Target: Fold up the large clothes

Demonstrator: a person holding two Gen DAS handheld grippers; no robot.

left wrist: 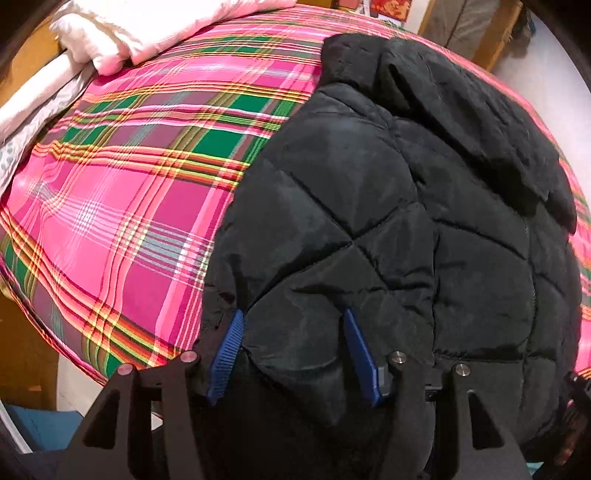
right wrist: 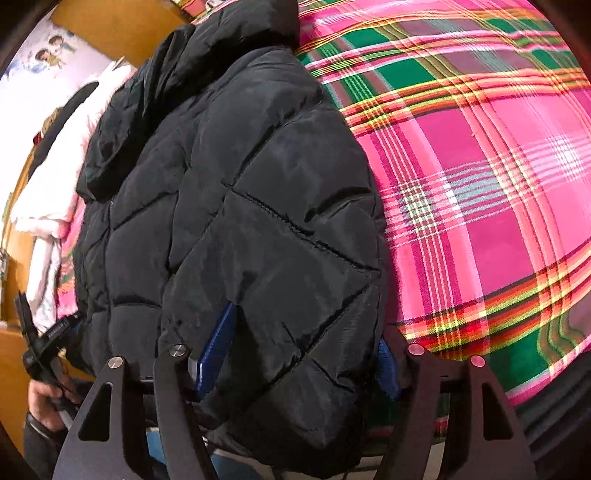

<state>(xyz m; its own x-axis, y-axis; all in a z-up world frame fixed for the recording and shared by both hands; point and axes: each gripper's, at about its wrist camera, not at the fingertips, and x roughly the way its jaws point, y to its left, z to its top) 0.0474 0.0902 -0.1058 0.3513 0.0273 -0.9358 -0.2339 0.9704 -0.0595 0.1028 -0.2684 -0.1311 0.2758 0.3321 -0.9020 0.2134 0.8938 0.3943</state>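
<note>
So the black quilted puffer jacket (left wrist: 388, 229) is lying lengthwise on the bed, on top of the loud pink-and-green plaid bedspread (left wrist: 122, 206), and it looks narrowed already. Both long sides seem tucked in toward the middle, and what I take for a sleeve or the hood (left wrist: 480, 122) is laid across the upper part. My guess is the side folds are done and the big bottom-to-top fold is what's left.

Both grippers sit at the near hem. The left gripper (left wrist: 295, 350) has its blue pads (left wrist: 227, 354) spread on either side of a thick puffy corner of the hem. The jaws look wide but stuffed with padding, so it seems to be gripping the jacket, though I can't say how firmly. The right gripper (right wrist: 303, 354) is in the same spot at the other hem corner, with one blue pad (right wrist: 216, 354) showing and the other mostly buried behind the fabric.

In the right wrist view you can also spot the left gripper and the person's hand (right wrist: 48, 398) low on the left edge.

A rumpled pale pink blanket (left wrist: 122, 29) sits at the far end of the bed, clear of the jacket.

If the hem gets carried up to the collar, that's basically the fold done.
</note>
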